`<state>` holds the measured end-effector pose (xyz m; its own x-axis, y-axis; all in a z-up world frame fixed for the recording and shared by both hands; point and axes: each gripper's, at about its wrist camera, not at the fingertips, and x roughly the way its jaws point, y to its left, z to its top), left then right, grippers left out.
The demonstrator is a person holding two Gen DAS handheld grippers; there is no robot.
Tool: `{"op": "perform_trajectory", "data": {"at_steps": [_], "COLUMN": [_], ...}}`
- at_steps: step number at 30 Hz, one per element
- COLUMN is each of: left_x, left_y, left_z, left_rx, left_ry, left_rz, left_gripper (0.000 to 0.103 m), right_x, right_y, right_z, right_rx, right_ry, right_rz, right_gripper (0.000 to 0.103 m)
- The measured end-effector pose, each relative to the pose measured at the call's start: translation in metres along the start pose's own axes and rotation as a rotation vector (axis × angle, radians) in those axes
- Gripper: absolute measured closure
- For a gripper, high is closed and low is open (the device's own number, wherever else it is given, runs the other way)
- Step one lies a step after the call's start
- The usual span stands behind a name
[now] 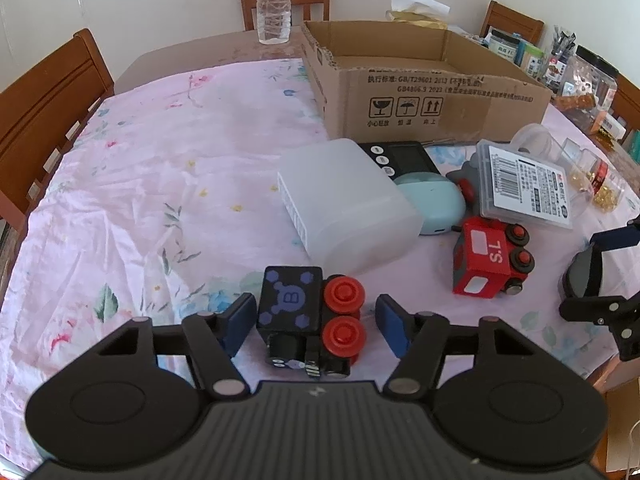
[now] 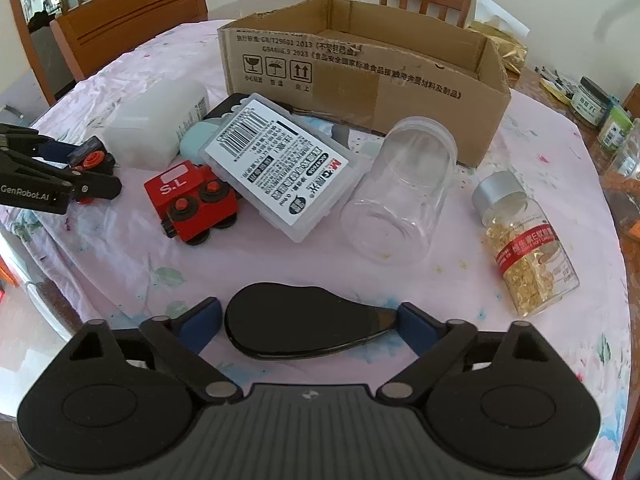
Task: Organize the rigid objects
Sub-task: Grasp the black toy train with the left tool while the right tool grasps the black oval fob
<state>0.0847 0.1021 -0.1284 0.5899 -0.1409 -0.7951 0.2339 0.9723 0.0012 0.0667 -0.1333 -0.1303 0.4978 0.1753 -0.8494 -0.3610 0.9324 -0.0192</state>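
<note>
My left gripper point(image 1: 316, 322) is open around a black toy train car point(image 1: 298, 312) with red wheels; both pads stand a little off its sides. It also shows in the right wrist view point(image 2: 90, 158). My right gripper point(image 2: 310, 326) is open around a flat black oval case point(image 2: 304, 320); its right pad touches the case's tip, the left pad stands just off. A red toy train point(image 1: 490, 256) lies on its side between the grippers. An open cardboard box point(image 1: 420, 92) stands at the back of the table.
A white plastic box point(image 1: 344, 204), a teal case point(image 1: 434, 204), a labelled clear case point(image 2: 280, 168), an empty clear jar point(image 2: 404, 192) on its side and a capsule bottle point(image 2: 528, 248) lie on the pink floral cloth. A water bottle point(image 1: 274, 4), wooden chairs and jars ring the table.
</note>
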Motion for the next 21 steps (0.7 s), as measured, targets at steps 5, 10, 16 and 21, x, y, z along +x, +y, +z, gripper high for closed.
{"op": "perform_trajectory", "data": {"at_steps": [5, 10, 16, 21], "left_x": [-0.0017, -0.0042, -0.0042, -0.0019], "left_y": [0.0009, 0.0029, 0.0045, 0.0028], "left_z": [0.0026, 0.0017, -0.0003, -0.001], "left_rx": [0.01, 0.01, 0.015, 0.038], "left_ry": [0.003, -0.007, -0.009, -0.015], "left_rz": [-0.006, -0.011, -0.032, -0.035], "left_gripper": [0.041, 0.041, 0.041, 0.049], "right_x": [-0.0001, 0.0, 0.0002, 0.0001], "right_y": [0.0016, 0.0008, 0.002, 0.0027], "right_z": [0.0015, 0.0009, 0.0005, 0.0009], "right_rx": [0.014, 0.022, 0.032, 0.043], "right_ry": [0.011, 0.013, 0.013, 0.02], "right_rz": [-0.013, -0.015, -0.023, -0.029], "right_gripper": [0.01, 0.01, 0.01, 0.01]}}
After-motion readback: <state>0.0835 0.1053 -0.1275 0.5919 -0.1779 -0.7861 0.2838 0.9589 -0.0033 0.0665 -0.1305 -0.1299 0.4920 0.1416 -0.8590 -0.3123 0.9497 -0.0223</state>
